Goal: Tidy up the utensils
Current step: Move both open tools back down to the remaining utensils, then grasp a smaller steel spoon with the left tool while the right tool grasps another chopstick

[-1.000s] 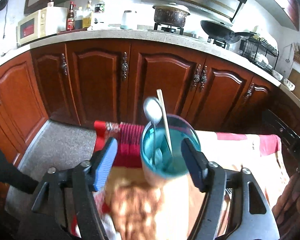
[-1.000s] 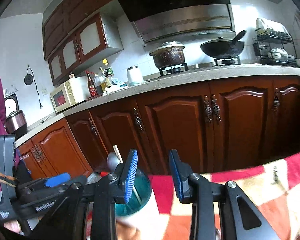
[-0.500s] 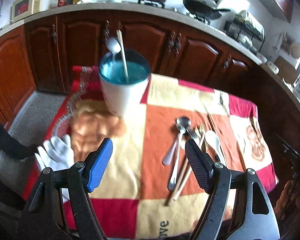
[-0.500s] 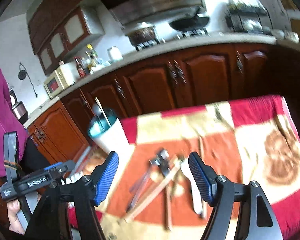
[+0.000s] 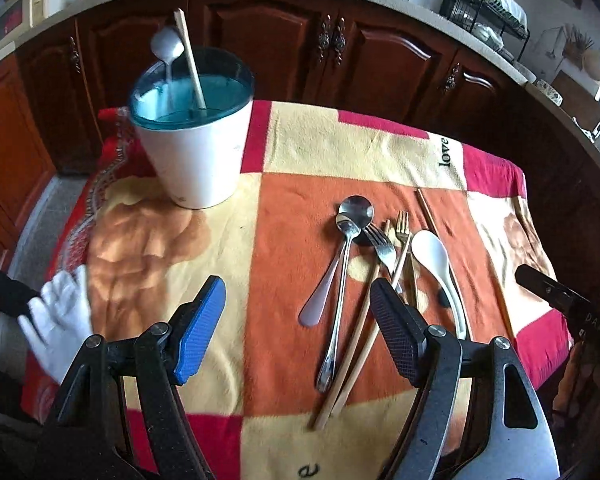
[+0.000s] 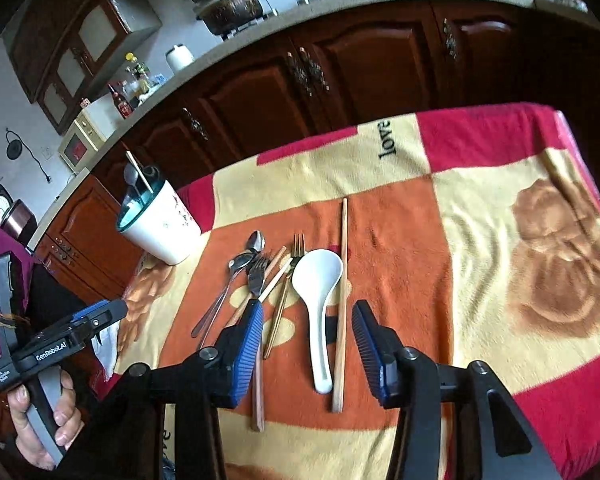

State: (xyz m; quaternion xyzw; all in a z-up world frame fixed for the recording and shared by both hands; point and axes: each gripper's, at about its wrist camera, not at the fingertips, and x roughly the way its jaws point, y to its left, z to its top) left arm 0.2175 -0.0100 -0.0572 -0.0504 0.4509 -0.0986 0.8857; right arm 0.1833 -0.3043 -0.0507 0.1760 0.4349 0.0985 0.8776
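Utensils [image 6: 284,280] lie jumbled on the blanket [image 6: 500,200]; both tongs [image 5: 296,332] [image 6: 306,350] spread, empty.

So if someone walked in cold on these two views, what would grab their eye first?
Probably the heap of loose cutlery lying crossed on the orange patch of the blanket, with the white spoon brightest in it. Next, the white cup with its teal rim at the blanket's far left corner, a spoon and a chopstick standing in it. Both grippers, left and right, hang open and empty above the heap.
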